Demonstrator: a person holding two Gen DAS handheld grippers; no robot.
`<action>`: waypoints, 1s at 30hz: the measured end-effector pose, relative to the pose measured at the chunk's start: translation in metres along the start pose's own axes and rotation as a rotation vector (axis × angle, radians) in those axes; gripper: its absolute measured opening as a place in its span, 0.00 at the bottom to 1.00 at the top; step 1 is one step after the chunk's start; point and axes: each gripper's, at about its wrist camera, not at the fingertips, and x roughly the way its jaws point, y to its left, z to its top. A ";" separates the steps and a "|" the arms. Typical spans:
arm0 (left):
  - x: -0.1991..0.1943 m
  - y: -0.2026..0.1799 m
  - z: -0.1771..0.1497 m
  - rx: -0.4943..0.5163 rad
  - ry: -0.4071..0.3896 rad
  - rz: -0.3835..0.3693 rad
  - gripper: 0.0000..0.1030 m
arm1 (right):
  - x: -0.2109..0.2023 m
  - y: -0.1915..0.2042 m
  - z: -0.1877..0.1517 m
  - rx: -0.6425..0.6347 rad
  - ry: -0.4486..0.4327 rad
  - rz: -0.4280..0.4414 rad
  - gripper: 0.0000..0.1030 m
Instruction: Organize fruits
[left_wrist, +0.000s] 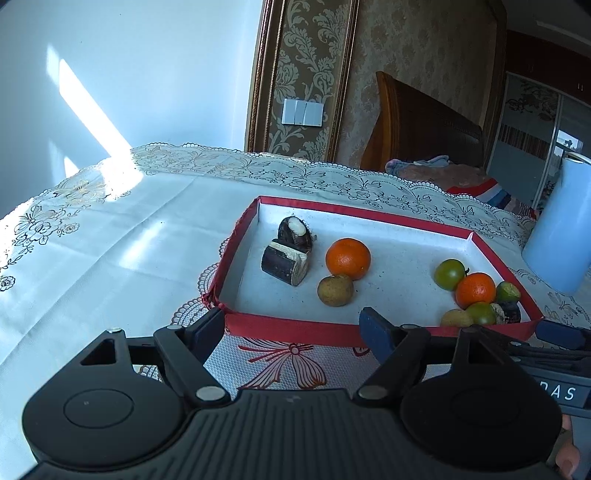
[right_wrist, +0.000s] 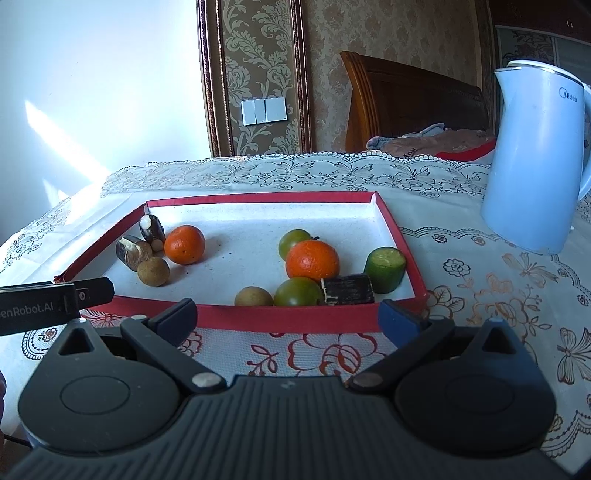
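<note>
Left gripper (left_wrist: 293, 323) and right gripper (right_wrist: 288, 314) are both hovering just off the near edge of the shallow red-rimmed white tray (right_wrist: 280, 317), jaws standing wide apart and gripping nothing. The tray is sitting on the white lace-patterned tablecloth (right_wrist: 480, 280). Toward its left end are lying two dark sugarcane pieces (left_wrist: 286, 266), an orange mandarin (left_wrist: 348, 257) and a round tan longan (left_wrist: 335, 290). The remaining fruits are clustering in its right near corner (right_wrist: 317, 273). A pale blue electric kettle (right_wrist: 535, 155) is standing beyond the tray's right edge.
</note>
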 end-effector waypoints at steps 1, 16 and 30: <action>-0.001 0.000 -0.001 -0.001 0.004 -0.002 0.78 | 0.001 0.000 0.000 0.000 0.006 0.001 1.00; 0.001 -0.009 -0.005 0.058 0.012 0.019 0.78 | 0.001 0.002 -0.002 -0.006 0.020 0.004 1.00; 0.001 -0.010 -0.006 0.062 0.004 0.032 0.78 | 0.002 0.002 -0.002 -0.003 0.026 0.009 1.00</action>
